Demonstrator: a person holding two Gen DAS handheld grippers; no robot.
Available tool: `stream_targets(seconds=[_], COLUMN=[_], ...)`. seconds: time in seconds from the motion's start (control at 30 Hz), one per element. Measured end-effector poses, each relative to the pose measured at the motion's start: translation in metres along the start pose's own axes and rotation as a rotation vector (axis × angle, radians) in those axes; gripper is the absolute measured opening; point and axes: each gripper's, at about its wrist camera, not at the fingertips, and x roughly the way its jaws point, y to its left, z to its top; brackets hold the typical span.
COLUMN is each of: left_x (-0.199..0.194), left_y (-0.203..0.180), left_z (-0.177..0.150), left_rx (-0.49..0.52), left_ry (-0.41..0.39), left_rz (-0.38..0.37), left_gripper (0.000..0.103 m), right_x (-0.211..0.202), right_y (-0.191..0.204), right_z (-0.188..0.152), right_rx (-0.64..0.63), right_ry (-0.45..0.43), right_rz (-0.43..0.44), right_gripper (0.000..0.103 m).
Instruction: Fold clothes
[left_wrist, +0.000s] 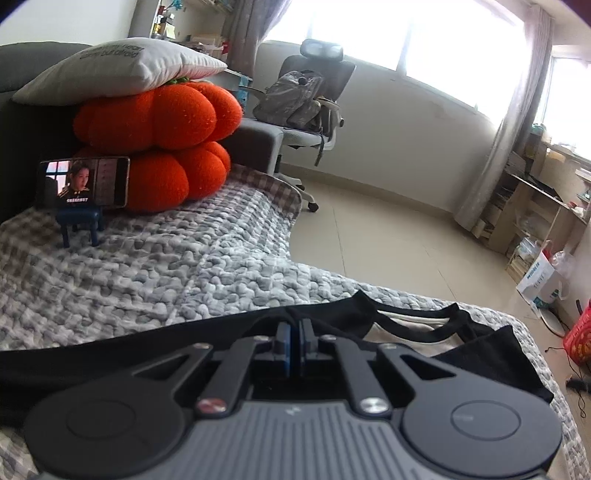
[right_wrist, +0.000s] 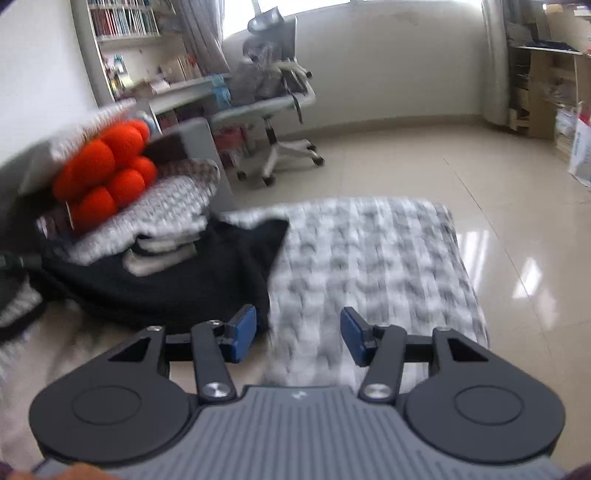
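Note:
A black and cream garment (left_wrist: 424, 332) lies on the grey quilted bed cover (left_wrist: 147, 273). My left gripper (left_wrist: 295, 332) is shut on the garment's black edge, with the cloth pinched between its blue pads. In the right wrist view the same garment (right_wrist: 177, 280) lies bunched to the left on the cover (right_wrist: 369, 258), with its black sleeve pointing right. My right gripper (right_wrist: 298, 334) is open and empty, just above the cover at the garment's right edge. That view is blurred.
Two orange pumpkin cushions (left_wrist: 159, 147) under a white pillow (left_wrist: 118, 70) sit at the bed's head, beside a phone on a small blue stand (left_wrist: 83, 192). An office chair (left_wrist: 310, 107) with a bag stands on the tiled floor. Shelves and bags line the right wall.

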Motion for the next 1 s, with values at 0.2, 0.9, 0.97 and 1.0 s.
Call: stream_targets(seconds=[0.2,0.9,0.97,1.0], left_x=[0.003,0.009,0.017,0.021], left_y=[-0.01,-0.033,-0.025,-0.021], left_z=[-0.009,-0.015,-0.018,-0.018], left_rx=[0.034,0.286,0.275,0.266], left_ry=[0.001,-0.148,-0.131,-0.121], left_rz=[0.017,0.117,0.126,0.129], left_gripper=[0.004,0.004,0.004,0.005], right_x=[0.082,0.107,0.085,0.075], right_y=[0.025,0.017,0.021,0.024], right_z=[0.045,0.035,0.028,0.024], right_rx=[-0.034,-0.138,-0.133,-0.132], right_ry=[0.078,0.007,-0.001,-0.003], right_rz=[-0.035,-0.25,-0.202,-0.178], right_gripper=[0.054,0.004,0.006,0.009])
